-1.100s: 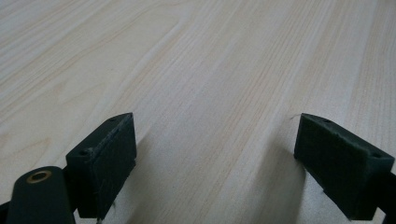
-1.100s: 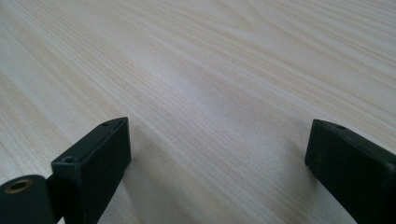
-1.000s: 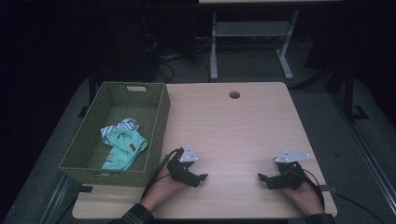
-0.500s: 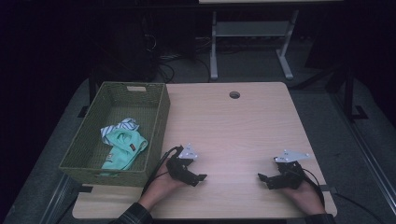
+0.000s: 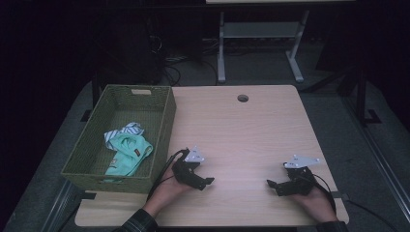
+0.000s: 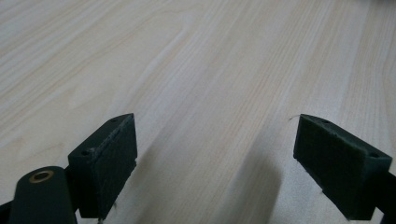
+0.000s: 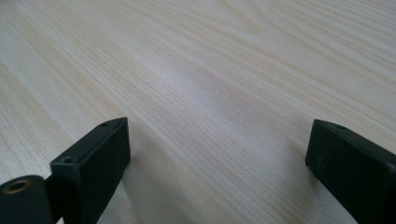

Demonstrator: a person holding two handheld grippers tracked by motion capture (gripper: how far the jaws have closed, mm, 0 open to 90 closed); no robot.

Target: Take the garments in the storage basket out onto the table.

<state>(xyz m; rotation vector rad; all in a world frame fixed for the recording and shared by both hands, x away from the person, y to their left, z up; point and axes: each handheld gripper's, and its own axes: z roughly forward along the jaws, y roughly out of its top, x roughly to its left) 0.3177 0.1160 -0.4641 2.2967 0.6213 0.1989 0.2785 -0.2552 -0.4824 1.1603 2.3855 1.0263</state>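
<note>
Near the lower middle of the high view, the left claw (image 5: 205, 182) rests on the bare tabletop (image 5: 241, 140), held by a hand (image 5: 167, 191) that comes up from the bottom edge; its black jaws point toward the right of the frame and a grey three-cornered plate sits on top of it. In the left gripper view its own jaws stand wide apart, one at the lower left and one at the lower right of the frame, with nothing but pale wood grain between them. At the lower right of the high view the right claw (image 5: 271, 185) lies on the same tabletop, well apart from the left one, its jaws pointing toward the left of the frame, so the two face each other across bare wood. The right gripper view shows its jaws spread wide too, empty, low over the wood. The right hand (image 5: 316, 203) grips it from behind, and a cable trails off toward the lower right.

Just beside the left claw, at the left of the high view, stands a green woven basket (image 5: 164, 121) at the tabletop's left edge. Inside it lies a mint-green garment (image 5: 128, 152), crumpled, with a striped blue-and-white cloth (image 5: 123, 131) touching it above. A round hole (image 5: 242, 98) sits in the tabletop near its far edge, at the upper middle of the frame
</note>
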